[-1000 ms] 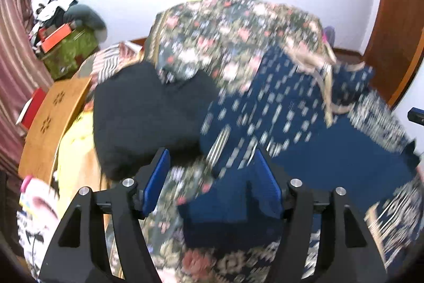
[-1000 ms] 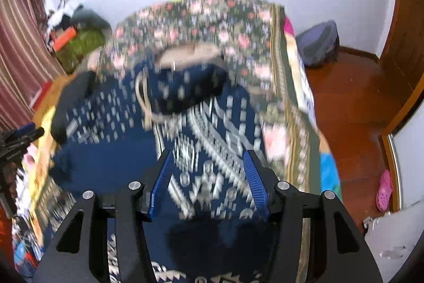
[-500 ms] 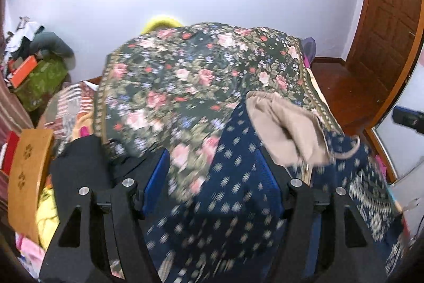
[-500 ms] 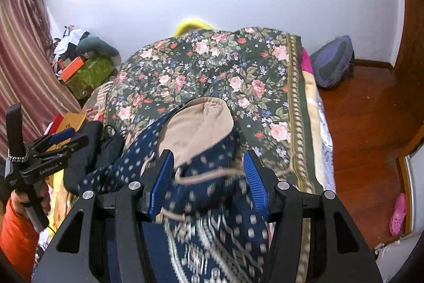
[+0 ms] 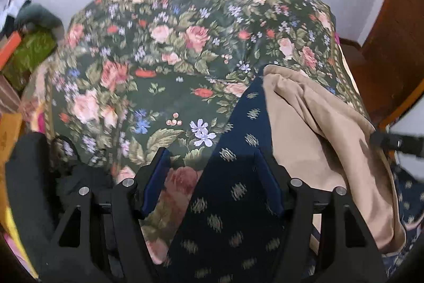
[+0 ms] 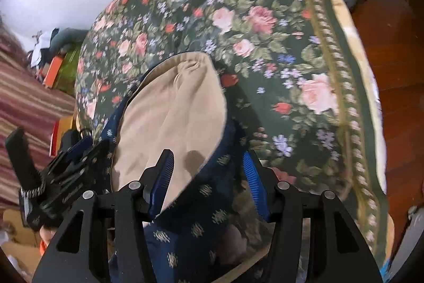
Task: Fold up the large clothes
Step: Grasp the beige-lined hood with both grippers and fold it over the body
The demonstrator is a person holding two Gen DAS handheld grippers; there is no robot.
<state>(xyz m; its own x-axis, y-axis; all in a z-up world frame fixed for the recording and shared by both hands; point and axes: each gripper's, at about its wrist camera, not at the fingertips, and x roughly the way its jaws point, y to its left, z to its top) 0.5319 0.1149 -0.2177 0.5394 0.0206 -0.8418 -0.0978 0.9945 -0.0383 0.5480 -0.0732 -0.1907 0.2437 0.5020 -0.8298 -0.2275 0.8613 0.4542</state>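
On the floral bedspread (image 5: 164, 49) lies the navy patterned garment (image 5: 233, 206), beige lining (image 6: 172, 108) upward, long axis running six to twelve o'clock. Left tool (image 5: 212, 184) and right tool (image 6: 206, 177) each stand partly open with navy cloth between the pads; whether they grip cannot be told.

Your garment (image 5: 233, 206) is soft woven cloth, navy with small matt motifs, and its lining (image 5: 318, 139) is plain tan cotton-like fabric, creased and dull. The bedspread (image 5: 164, 49) under it is printed floral cloth, smooth and faintly sheened. Each tool has matt black plastic arms; the left tool (image 5: 210, 182) carries ribbed blue pads (image 6: 163, 182). At two o'clock, the door (image 5: 392, 39) is glossy varnished wood.
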